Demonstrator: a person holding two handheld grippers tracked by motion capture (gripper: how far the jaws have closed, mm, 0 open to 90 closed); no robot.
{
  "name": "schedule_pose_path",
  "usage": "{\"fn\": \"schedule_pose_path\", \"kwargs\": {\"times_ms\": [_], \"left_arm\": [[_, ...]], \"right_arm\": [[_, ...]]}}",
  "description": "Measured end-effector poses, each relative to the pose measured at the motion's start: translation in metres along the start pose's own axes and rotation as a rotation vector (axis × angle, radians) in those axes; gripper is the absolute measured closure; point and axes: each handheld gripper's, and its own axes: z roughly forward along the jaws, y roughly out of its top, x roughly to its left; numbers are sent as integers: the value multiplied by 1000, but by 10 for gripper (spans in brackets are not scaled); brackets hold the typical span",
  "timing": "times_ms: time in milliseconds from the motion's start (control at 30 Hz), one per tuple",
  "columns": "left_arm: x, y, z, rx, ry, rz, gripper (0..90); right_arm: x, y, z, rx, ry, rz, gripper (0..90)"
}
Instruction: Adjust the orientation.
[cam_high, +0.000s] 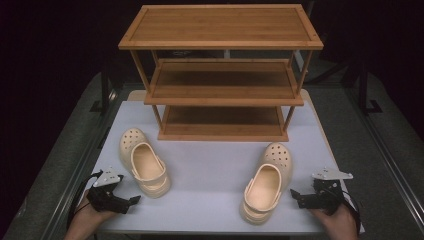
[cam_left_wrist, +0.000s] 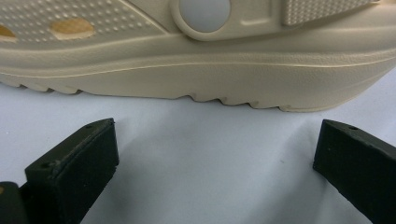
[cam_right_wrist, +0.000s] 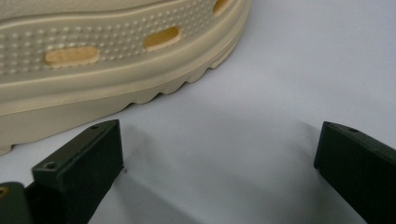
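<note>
Two cream clogs lie on the white table top (cam_high: 210, 170). The left clog (cam_high: 145, 162) is at the left with its toe toward the shelf; the right clog (cam_high: 267, 182) sits at the right, toe toward the shelf too. My left gripper (cam_high: 132, 202) rests at the front left, open and empty, aimed at the left clog's side (cam_left_wrist: 196, 70) a short way off. My right gripper (cam_high: 295, 196) rests at the front right, open and empty, just beside the right clog's outer side (cam_right_wrist: 116, 60). Neither touches a clog.
A three-tier wooden shoe rack (cam_high: 222, 75) stands at the back of the table, its shelves bare. Grey floor (cam_high: 60, 150) runs along both sides of the table, with dark stand legs (cam_high: 105, 90) at the back corners.
</note>
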Motion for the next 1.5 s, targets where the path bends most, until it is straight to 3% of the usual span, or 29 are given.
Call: {"fn": "schedule_pose_path", "kwargs": {"times_ms": [500,533,733,967,1400,1500], "left_arm": [[3,1,-6,-4,-2,-15,14],[3,1,-8,-12,0,-17,71],[6,3,-15,-22,9,-34,155],[7,4,-21,-30,4,-44,344],[31,27,-40,-53,29,-135,843],[39,33,-42,-49,44,-140,900]], "right_arm": [[0,0,0,0,1,0,7],[0,0,0,0,1,0,7],[0,0,0,-1,1,0,7],[0,0,0,0,1,0,7],[0,0,0,1,2,4,7],[0,0,0,1,2,4,7]]}}
